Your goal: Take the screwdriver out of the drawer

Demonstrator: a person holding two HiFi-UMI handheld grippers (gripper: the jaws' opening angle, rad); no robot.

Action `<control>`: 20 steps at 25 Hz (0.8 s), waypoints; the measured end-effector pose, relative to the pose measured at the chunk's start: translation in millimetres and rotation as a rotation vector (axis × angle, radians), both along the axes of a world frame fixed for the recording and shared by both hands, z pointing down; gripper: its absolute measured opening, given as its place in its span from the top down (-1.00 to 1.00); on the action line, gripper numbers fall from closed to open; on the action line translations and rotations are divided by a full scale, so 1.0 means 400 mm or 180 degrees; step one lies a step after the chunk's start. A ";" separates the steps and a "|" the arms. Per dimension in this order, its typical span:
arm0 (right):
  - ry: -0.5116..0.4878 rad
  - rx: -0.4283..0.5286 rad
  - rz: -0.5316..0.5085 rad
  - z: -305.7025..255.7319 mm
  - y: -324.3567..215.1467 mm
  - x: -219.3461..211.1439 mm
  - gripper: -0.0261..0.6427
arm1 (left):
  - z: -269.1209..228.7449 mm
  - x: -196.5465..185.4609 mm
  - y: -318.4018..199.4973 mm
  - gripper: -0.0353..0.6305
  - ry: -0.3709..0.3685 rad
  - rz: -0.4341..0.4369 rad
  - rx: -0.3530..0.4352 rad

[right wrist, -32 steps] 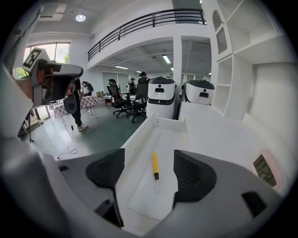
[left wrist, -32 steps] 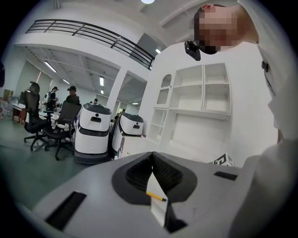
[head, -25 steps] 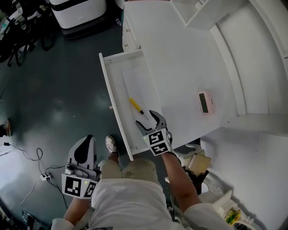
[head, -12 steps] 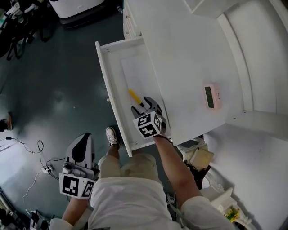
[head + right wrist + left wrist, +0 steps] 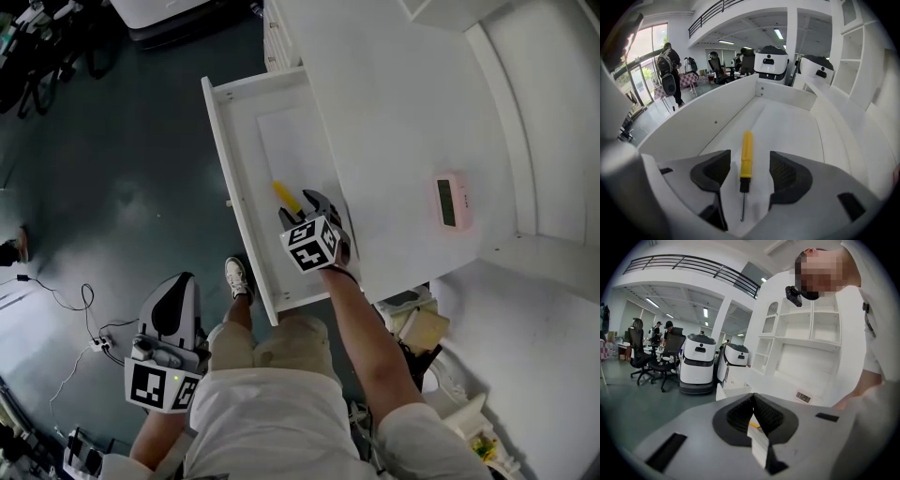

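Observation:
A screwdriver (image 5: 283,194) with a yellow handle and a thin metal shaft lies on the floor of the open white drawer (image 5: 223,169). My right gripper (image 5: 300,207) reaches down into the drawer over it. In the right gripper view the screwdriver (image 5: 746,154) lies lengthwise between the two dark pads of the right gripper (image 5: 749,158). The jaws are closing, with a gap on each side of the handle. My left gripper (image 5: 176,292) hangs low at the person's left side, away from the drawer. In its own view the left gripper (image 5: 753,399) is shut with nothing held.
The white desk top (image 5: 394,112) covers the drawer's right side and carries a pink clock (image 5: 451,201). The person's shoe (image 5: 236,278) is just below the drawer front. Cables (image 5: 66,309) lie on the dark floor. White robot carts (image 5: 697,363) stand behind.
My right gripper has sunk into the drawer and come over the screwdriver, its jaws now narrower around the handle. The left gripper has barely shifted.

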State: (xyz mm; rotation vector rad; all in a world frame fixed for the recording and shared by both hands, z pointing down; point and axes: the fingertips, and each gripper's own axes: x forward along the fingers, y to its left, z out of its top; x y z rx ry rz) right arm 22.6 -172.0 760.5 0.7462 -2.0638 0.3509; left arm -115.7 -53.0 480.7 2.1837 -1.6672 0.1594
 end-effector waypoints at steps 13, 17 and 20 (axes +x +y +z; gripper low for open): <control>0.0271 -0.0126 -0.0121 0.041 0.011 -0.005 0.17 | 0.001 -0.033 0.020 0.85 0.0029 -0.0146 0.0001; 0.0360 -0.0184 -0.0144 0.057 0.017 0.000 0.20 | 0.004 -0.040 0.028 0.85 0.0045 -0.0182 0.0002; 0.0345 -0.0252 -0.0132 0.067 0.023 -0.001 0.27 | 0.008 -0.046 0.033 0.85 0.0058 -0.0212 -0.0003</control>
